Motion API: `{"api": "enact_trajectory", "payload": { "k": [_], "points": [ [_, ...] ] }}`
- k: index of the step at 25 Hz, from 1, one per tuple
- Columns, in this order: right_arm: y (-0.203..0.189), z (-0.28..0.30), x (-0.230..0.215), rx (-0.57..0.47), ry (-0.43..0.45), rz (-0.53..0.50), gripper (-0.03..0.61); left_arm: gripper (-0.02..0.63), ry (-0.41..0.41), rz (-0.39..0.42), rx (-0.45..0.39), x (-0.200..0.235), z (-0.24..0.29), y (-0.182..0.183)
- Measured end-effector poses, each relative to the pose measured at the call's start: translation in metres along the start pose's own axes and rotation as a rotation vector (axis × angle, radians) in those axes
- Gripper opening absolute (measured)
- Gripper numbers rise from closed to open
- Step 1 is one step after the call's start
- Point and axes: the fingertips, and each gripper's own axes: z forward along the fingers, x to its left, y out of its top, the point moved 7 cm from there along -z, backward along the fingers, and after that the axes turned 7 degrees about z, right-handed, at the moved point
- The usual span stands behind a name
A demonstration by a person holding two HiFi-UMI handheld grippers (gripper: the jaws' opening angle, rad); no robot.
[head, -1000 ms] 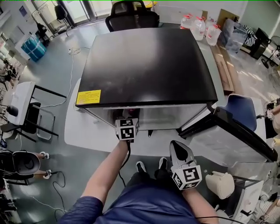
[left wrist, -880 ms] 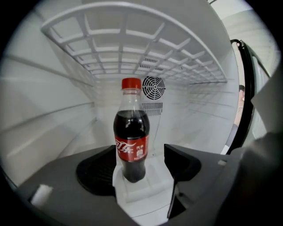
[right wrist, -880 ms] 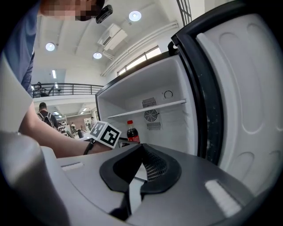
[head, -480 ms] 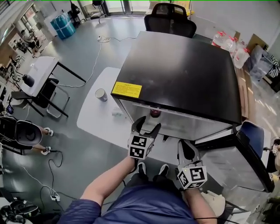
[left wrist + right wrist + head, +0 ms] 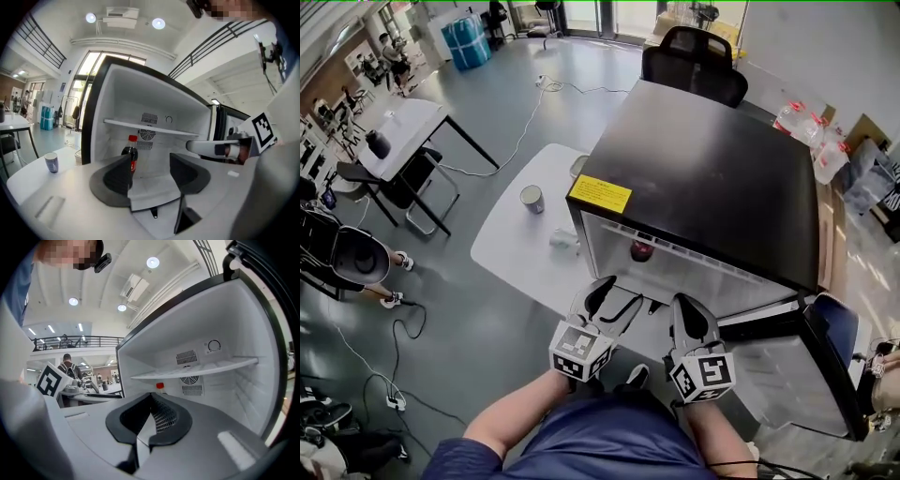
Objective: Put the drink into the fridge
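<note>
Compared with a second ago, we've pulled the left hand-held gripper (image 5: 616, 295) back out of the fridge (image 5: 703, 178); it now sits low in front of the open compartment. The drink (image 5: 130, 152), a dark cola bottle with a red cap, stands upright on the fridge floor under the shelf (image 5: 154, 127), nothing touching it. The left jaws are closing on empty air, with the bottle well beyond them. The right hand-held gripper (image 5: 684, 311) sits just beside the left, jaws together, both arms tucked close to our body.
</note>
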Motion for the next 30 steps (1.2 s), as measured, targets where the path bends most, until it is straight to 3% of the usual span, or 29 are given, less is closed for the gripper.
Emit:
{"api": "enact_trajectory", "payload": {
  "k": [4,9,21,30],
  "points": [
    [0.007,0.006,0.011,-0.001,0.067,-0.037,0.006,0.189,0.041,0.014,-0.045,-0.01,-0.026,0.004],
    [0.009,0.01,0.023,-0.004,0.126,-0.049,0.006,0.011,0.122,0.004,-0.102,-0.012,-0.054,0.008],
    [0.024,0.007,0.042,-0.042,0.12,-0.09,0.006,0.005,0.159,0.096,-0.148,0.001,-0.074,0.027],
    [0.024,0.006,0.046,-0.063,0.092,-0.09,0.006,0.005,0.118,0.079,-0.145,0.008,-0.07,0.025]
  ]
}}
